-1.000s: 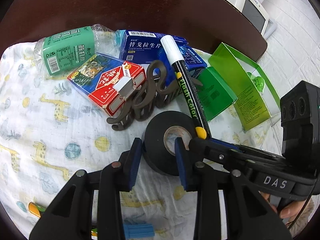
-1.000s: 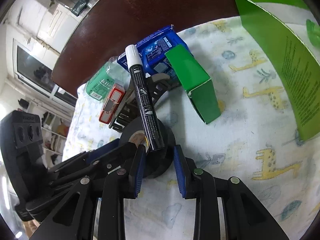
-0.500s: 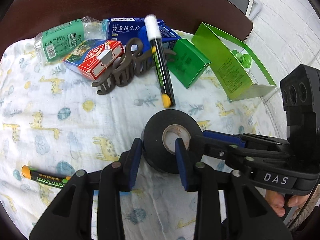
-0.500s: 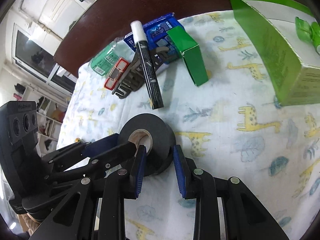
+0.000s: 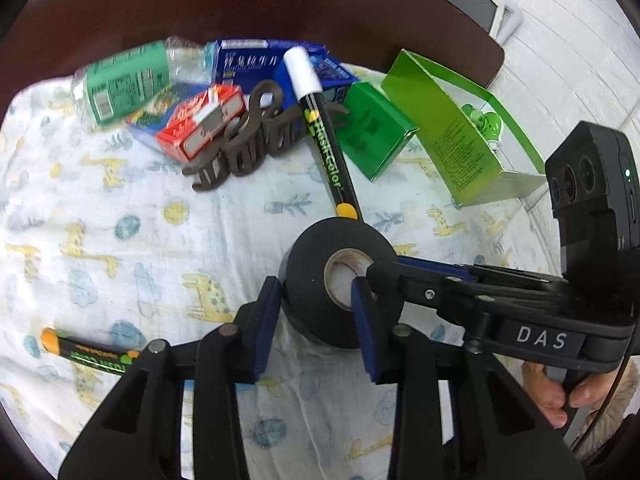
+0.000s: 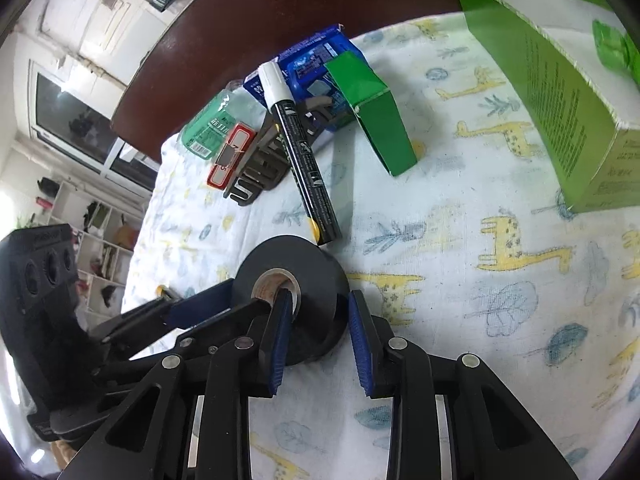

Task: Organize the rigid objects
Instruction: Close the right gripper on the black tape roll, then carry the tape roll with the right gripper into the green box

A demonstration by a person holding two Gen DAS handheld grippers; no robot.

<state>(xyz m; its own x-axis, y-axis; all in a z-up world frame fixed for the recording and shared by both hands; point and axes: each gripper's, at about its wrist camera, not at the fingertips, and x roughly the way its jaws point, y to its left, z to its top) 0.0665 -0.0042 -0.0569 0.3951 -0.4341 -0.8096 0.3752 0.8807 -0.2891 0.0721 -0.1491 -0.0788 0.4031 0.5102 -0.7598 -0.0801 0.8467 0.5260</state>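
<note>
**On the giraffe cloth: one tape roll, two grippers on it**

Near the middle of the printed cloth point(image 5: 120, 216) lies one black tape roll point(image 5: 316, 256), and both tools have hold of it. The left gripper point(image 5: 316, 312) has one finger outside the roll's left wall and the other down in the core, pinching the ring between them. The right gripper point(image 6: 316, 320) does the same on the opposite side, its inner pad in the core and its outer pad beside the roll's right wall; whether that outer pad actually touches the tape I cannot tell.

Counted out: two black markers, one with a white cap point(image 5: 326, 136) lying just beyond the roll with its yellow end almost at the tape's far edge, the other point(image 5: 92, 354) at the near left with an orange end. One brown hair claw point(image 5: 256, 136) lies under the first marker's cap end. One red card box point(image 5: 200, 128), one green-labelled bottle point(image 5: 124, 80) and two blue boxes point(image 5: 248, 62) crowd the far side. One small green box point(image 5: 376, 132) sits right of the marker, and one larger open green carton point(image 5: 452, 136) stands further right.

Beyond the cloth runs the dark wooden table point(image 5: 240, 0).
</note>
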